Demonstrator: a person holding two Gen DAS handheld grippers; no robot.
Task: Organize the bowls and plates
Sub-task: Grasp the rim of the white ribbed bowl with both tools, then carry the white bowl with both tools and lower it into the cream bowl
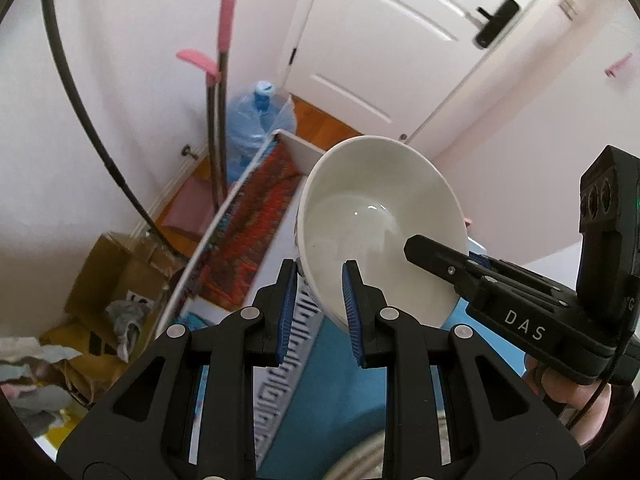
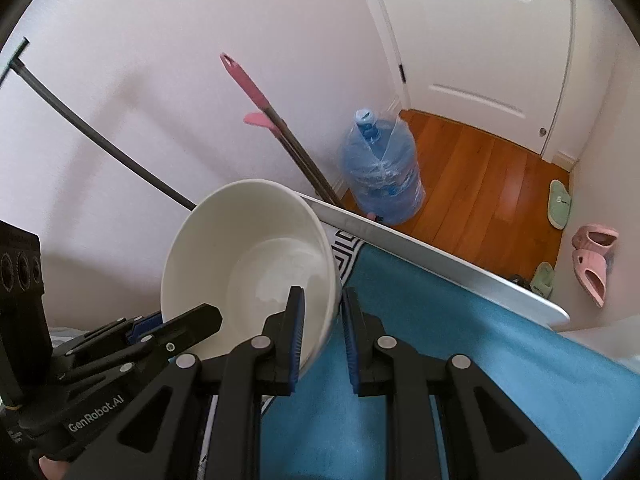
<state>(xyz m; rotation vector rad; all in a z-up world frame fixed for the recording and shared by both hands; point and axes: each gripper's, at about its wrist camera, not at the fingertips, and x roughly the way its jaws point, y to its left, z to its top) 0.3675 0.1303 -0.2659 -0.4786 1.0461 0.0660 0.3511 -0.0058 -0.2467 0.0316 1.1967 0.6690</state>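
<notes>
A white bowl is held up in the air above the blue-covered table, tilted with its inside facing me. My left gripper is shut on its near rim, one pad inside and one outside. My right gripper is shut on the opposite rim of the same bowl. Each gripper shows in the other's view: the right one in the left wrist view, the left one in the right wrist view.
The table has a blue cloth and a black-and-white patterned cloth, with a white edge. A water jug, mop handles, a door, slippers and cardboard boxes stand on the floor.
</notes>
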